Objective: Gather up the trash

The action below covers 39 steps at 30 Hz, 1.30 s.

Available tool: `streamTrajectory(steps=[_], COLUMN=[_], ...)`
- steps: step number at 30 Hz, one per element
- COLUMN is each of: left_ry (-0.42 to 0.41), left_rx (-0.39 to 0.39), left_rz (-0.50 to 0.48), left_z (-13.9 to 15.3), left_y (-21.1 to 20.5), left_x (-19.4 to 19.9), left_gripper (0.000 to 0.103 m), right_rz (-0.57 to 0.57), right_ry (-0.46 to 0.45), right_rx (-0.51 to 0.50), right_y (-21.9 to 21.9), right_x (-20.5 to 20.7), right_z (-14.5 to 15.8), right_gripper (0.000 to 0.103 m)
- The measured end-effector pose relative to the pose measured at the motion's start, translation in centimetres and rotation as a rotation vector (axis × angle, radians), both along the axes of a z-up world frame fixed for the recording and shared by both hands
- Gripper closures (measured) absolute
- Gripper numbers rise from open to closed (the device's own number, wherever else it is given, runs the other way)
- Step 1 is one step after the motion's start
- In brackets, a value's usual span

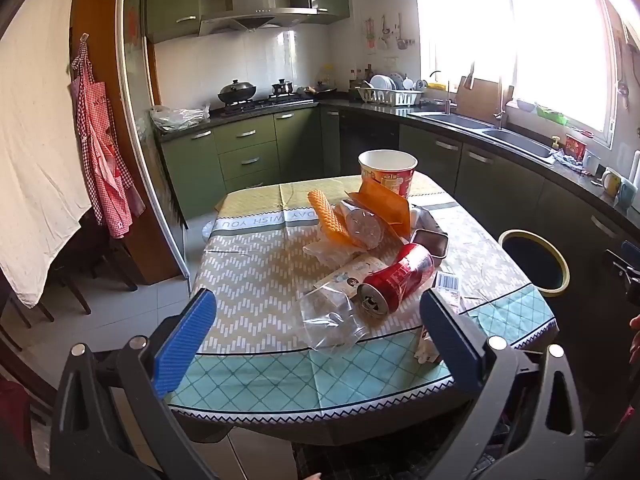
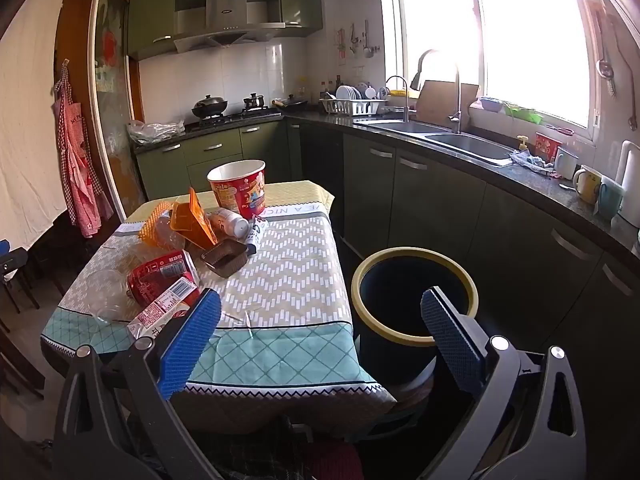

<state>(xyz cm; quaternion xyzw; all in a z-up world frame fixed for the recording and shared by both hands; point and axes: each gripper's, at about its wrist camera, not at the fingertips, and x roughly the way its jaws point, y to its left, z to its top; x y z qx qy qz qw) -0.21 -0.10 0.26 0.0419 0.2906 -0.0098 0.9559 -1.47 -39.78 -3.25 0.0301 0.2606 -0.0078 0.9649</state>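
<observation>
left gripper (image 1: 316,344): jaws wide, nothing held. the clear plastic cup (image 1: 332,320) lies between and just ahead of them, touching the red can (image 1: 396,282); a careless close may crush the cup or roll the can off the bench (image 1: 248,268). right gripper (image 2: 320,338): jaws wide, nothing held. the carton (image 2: 162,312) lies beside its left jaw, the bin (image 2: 414,294) behind its right jaw; a sideways sweep could knock the carton to the floor.

Crushed red can (image 1: 396,282) lies beside clear cup (image 1: 334,320) on table.
</observation>
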Motion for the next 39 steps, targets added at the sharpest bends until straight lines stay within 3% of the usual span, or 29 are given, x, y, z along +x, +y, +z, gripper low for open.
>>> streamTrajectory(steps=[39], left_ry=[0.003], left_rx=[0.006], left_rz=[-0.003], left_z=[-0.67], left_y=[0.15], left_x=[-0.01], left_gripper=[0.006], right_rz=[0.016], right_ry=[-0.001], right_rx=[-0.005], right_y=[0.58], right_x=[0.15], right_z=[0.12], right_gripper=[0.004])
